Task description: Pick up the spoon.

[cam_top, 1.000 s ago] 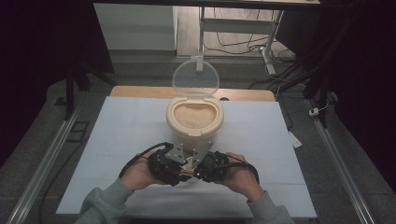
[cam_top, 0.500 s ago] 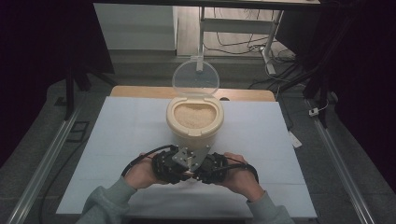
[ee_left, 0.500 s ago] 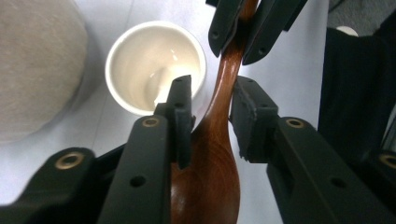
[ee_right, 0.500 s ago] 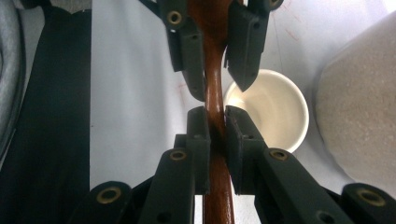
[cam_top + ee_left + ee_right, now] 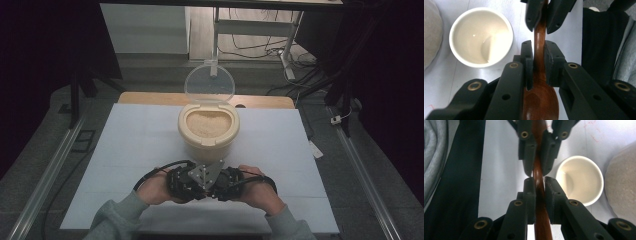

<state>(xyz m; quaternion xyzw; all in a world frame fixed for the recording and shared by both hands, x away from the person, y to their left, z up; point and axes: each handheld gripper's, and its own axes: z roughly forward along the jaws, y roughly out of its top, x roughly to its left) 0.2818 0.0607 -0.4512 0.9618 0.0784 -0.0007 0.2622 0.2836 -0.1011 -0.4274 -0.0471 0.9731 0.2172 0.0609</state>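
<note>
Both grippers meet tip to tip near the table's front edge, the left gripper (image 5: 192, 182) facing the right gripper (image 5: 220, 182). A dark wooden spoon (image 5: 541, 100) runs between them. In the left gripper view my left gripper (image 5: 538, 47) has just been closing and now clamps the spoon's neck just above the bowl. In the right gripper view my right gripper (image 5: 539, 180) has eased open a touch, but its pads still press the spoon handle (image 5: 541, 220). An empty white cup (image 5: 481, 37) stands on the table right beside the grippers.
A cream rice container (image 5: 207, 142), full of rice, stands mid-table with its clear lid (image 5: 209, 84) tipped up behind it. The white table cover (image 5: 140, 150) spreads to both sides. A grey sleeve (image 5: 626, 50) and the dark table edge lie close behind the grippers.
The left gripper has shifted a little toward the right gripper, so the two now sit tight together. The right hand has kept still.
</note>
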